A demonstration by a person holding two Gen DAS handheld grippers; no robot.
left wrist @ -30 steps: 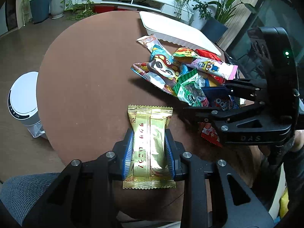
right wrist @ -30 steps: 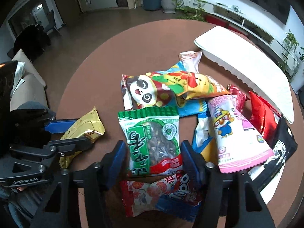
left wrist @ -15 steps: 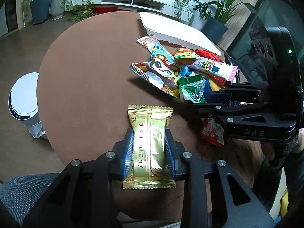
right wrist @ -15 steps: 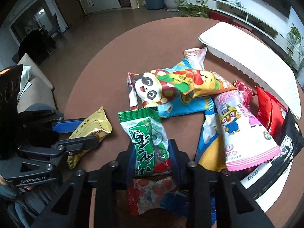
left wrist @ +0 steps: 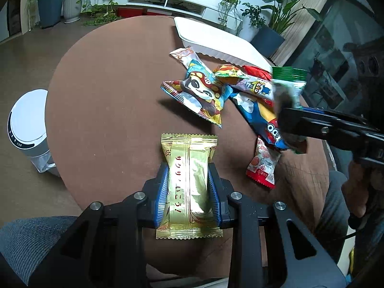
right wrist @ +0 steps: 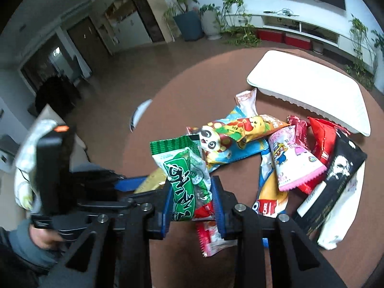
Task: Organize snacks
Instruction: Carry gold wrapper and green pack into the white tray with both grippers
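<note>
On the round brown bench [left wrist: 108,100], near its front edge, a gold packet [left wrist: 188,182] is clamped lengthwise by the left gripper [left wrist: 188,192]. The jaws are drawn in narrow, and the blue pads [left wrist: 162,192] are pressed against both long sides of the packet, whose crimped ends stick out beyond and behind them. Whether the packet rests on the bench or is held just above it cannot be told.

To the right of the gold packet, a green packet [right wrist: 186,180] is gripped by the right gripper [right wrist: 192,201]. Its jaws are likewise narrow, with the pads squeezed into the wrapper so that it is creased between them; the green-striped top end stands up past the fingertips. In the left wrist view this packet [left wrist: 286,84] is seen raised clear of the pile, blurred.

Beyond the gold packet a heap of snacks is spread on the bench: a panda packet [left wrist: 200,93], a pink packet [right wrist: 291,158], a red packet [right wrist: 321,136], a black packet [right wrist: 336,177] and a small red-and-white packet [left wrist: 262,165], overlapping one another. Behind the heap, at the far edge of the bench, a white tray [left wrist: 216,40] is set.
</note>
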